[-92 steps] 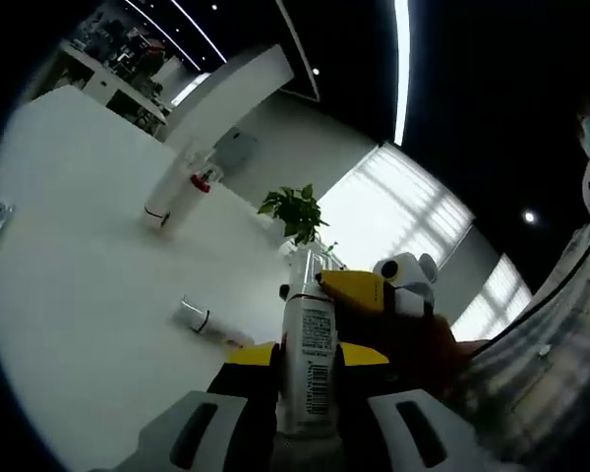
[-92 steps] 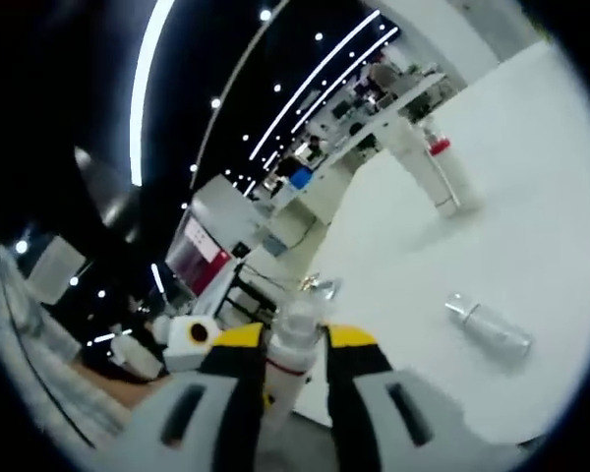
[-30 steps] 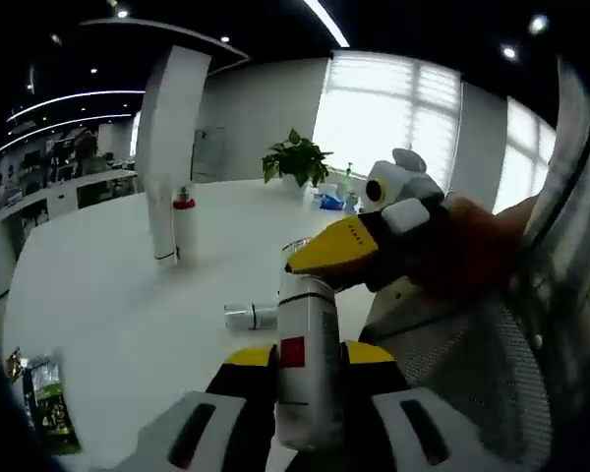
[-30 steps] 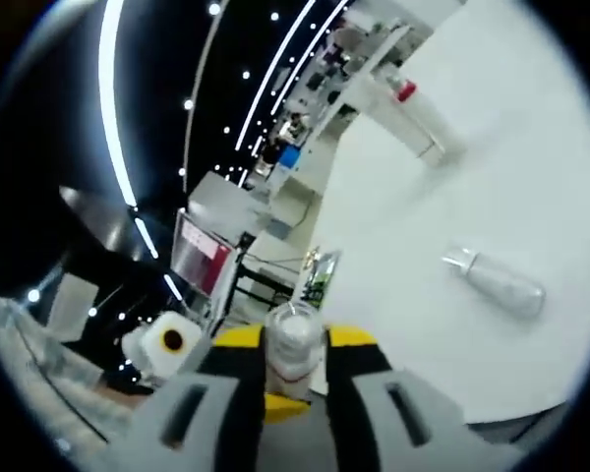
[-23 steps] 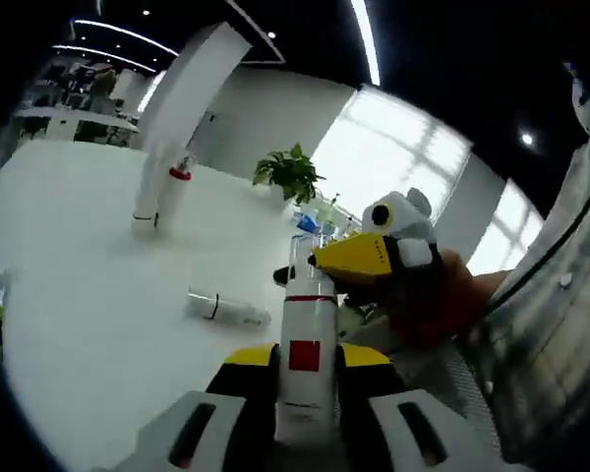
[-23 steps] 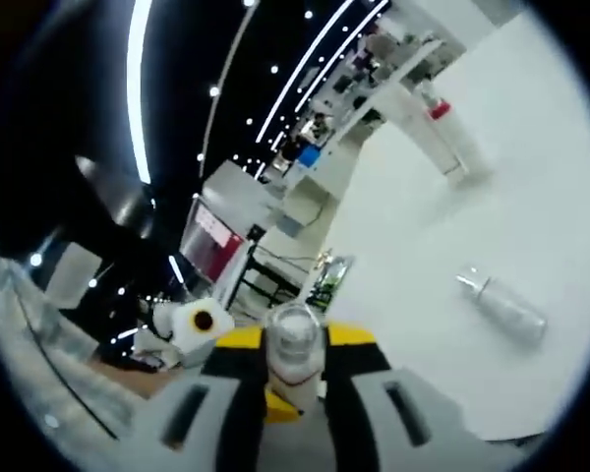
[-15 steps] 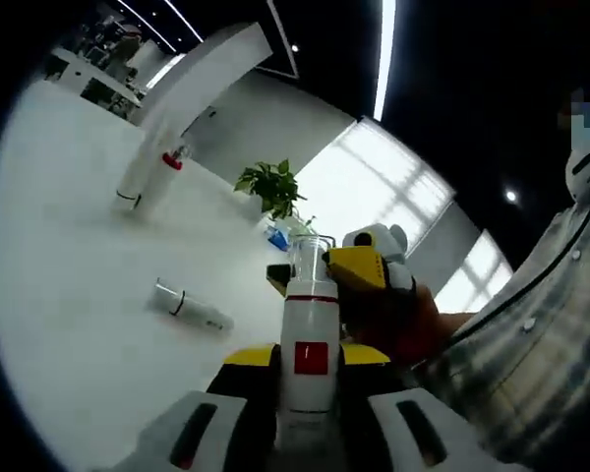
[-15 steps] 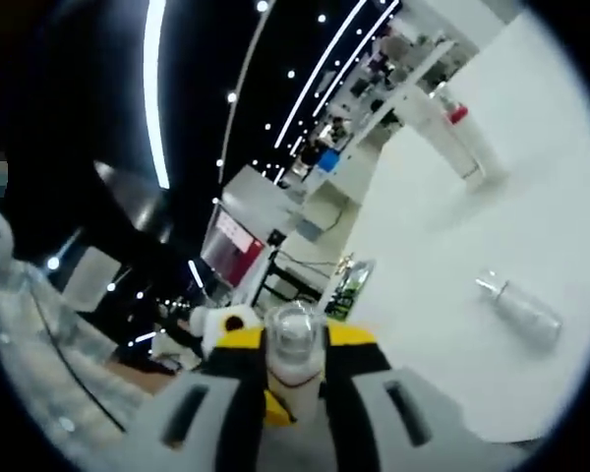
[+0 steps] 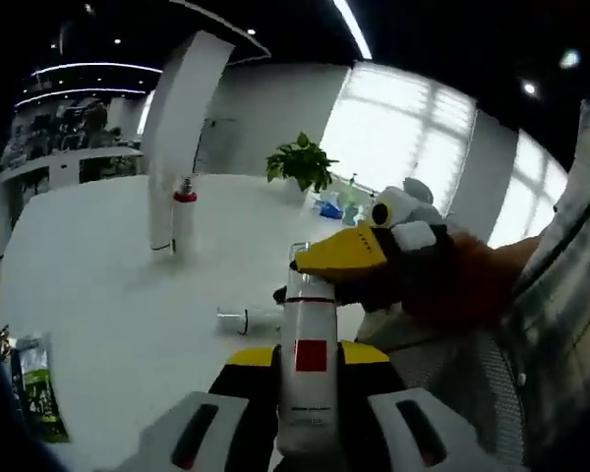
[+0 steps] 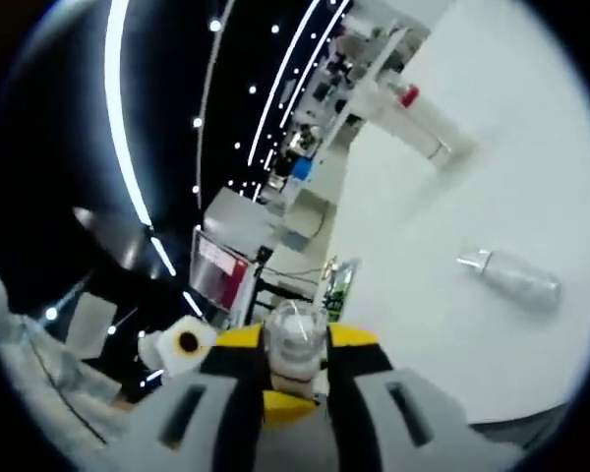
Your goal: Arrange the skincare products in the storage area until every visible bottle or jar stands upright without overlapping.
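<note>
A white bottle (image 9: 310, 374) with a red square label and a clear cap (image 10: 295, 344) is held in the air over the white table (image 9: 98, 295). My left gripper (image 9: 308, 366) is shut on its body. My right gripper (image 10: 295, 346) is shut on the cap end, and its yellow jaw (image 9: 339, 254) reaches in from the right in the left gripper view. A tall white bottle with a red collar (image 9: 182, 218) (image 10: 421, 120) stands upright farther off. A small silver-capped bottle (image 9: 248, 318) (image 10: 511, 275) lies on its side between it and me.
A green packet (image 9: 34, 393) (image 10: 340, 283) lies near the table's edge. A potted plant (image 9: 305, 162) and small items stand at the far edge. A white pillar (image 9: 177, 128) rises behind the standing bottle. A person's hand and sleeve (image 9: 531, 324) are on the right.
Both views have tilted and swung with the hands. The white bottle stays gripped at both ends. The two bottles on the table have not moved.
</note>
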Demonstrator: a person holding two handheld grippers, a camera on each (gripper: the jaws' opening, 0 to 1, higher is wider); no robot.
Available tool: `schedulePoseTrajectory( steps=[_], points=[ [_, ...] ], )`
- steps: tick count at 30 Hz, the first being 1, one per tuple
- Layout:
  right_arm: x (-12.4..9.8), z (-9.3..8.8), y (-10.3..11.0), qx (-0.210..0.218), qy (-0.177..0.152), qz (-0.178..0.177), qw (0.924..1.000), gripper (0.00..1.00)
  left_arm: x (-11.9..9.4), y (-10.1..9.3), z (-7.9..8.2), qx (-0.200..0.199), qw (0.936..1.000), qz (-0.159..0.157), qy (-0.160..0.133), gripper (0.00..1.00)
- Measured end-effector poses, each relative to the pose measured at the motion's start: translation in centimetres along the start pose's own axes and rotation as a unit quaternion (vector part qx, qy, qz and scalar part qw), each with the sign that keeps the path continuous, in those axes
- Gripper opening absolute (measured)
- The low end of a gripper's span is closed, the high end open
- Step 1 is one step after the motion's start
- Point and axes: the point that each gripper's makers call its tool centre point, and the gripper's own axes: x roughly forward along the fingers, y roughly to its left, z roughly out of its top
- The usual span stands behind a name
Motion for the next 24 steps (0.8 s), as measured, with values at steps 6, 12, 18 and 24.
schedulePoseTrajectory(
  steps=[6, 12, 18, 24],
  points=[
    [0.1, -0.7, 0.5, -0.049, 0.021, -0.004, 0.9986, 0.18, 0.0, -0.2, -0.4, 0.011, 0.9999, -0.005, 0.01, 0.21],
    [0.5, -2.4, 1.5, -0.113, 0.064, 0.01, 0.9915, 0.18, -1.4, -1.4, -1.2, -0.103, 0.9879, -0.116, -0.001, 0.24],
    [0.6, -4.0, 4.5, -0.162, 0.092, 0.084, 0.9789, 0.18, -3.6, -2.8, -1.2, -0.14, 0.9676, -0.21, 0.008, 0.29],
    [0.5, -4.4, 5.0, -0.171, 0.099, 0.102, 0.9749, 0.18, -4.0, -3.6, -1.3, -0.174, 0.9531, -0.247, 0.008, 0.27]
  ],
)
